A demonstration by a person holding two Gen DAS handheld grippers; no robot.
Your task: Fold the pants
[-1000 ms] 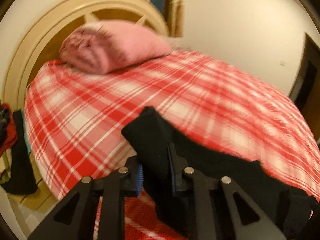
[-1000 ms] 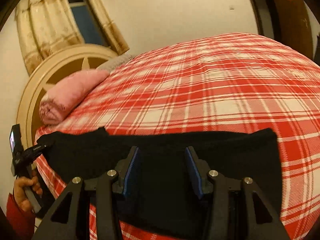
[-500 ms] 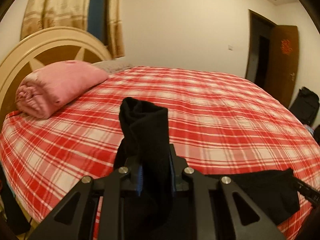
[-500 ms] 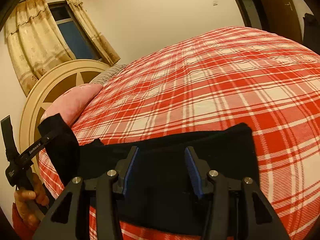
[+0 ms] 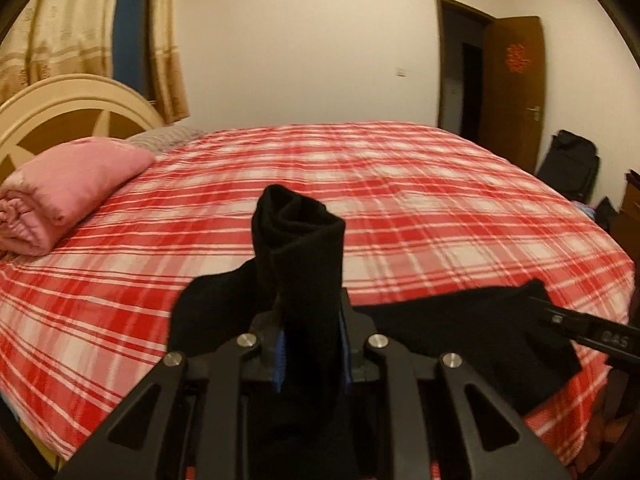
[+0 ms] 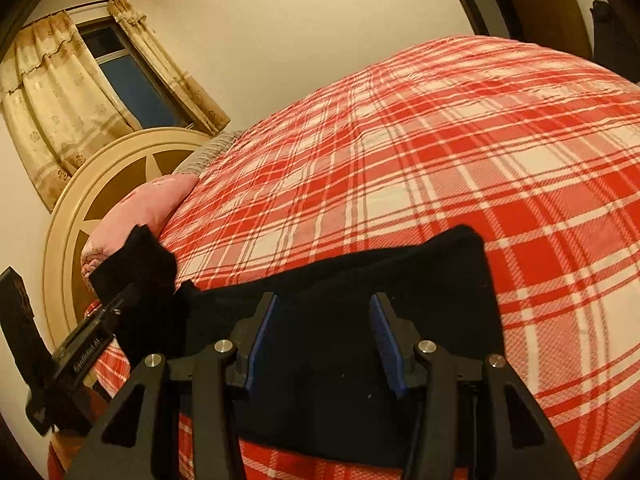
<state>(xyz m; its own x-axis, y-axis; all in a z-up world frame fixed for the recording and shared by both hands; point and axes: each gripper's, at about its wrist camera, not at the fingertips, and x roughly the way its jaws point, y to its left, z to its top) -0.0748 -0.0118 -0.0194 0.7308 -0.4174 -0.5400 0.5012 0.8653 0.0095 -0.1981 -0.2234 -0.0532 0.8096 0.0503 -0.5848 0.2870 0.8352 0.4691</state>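
Black pants [image 6: 360, 268] lie along the near edge of the bed. My left gripper [image 5: 312, 320] is shut on one end of them, and that bunched end [image 5: 298, 232] sticks up past its fingers. In the right wrist view the left gripper [image 6: 128, 292] holds this end raised at the left, above the bed's edge. My right gripper [image 6: 322, 320] is open, its blue pads [image 6: 260, 332] apart over the flat part of the pants. One of its fingers [image 5: 580, 328] shows at the pants' far right end [image 5: 460, 328].
The bed has a red and white plaid cover [image 5: 360, 184] and a cream round headboard [image 5: 60, 100]. A rolled pink quilt [image 5: 68, 184] lies at its head. A brown door [image 5: 512, 92] and a black bag [image 5: 568, 164] stand beyond the bed's far side.
My left gripper has carried the held pants end toward the right gripper and rolled, so the stretched pants now bunch at the left. The right gripper has barely shifted.
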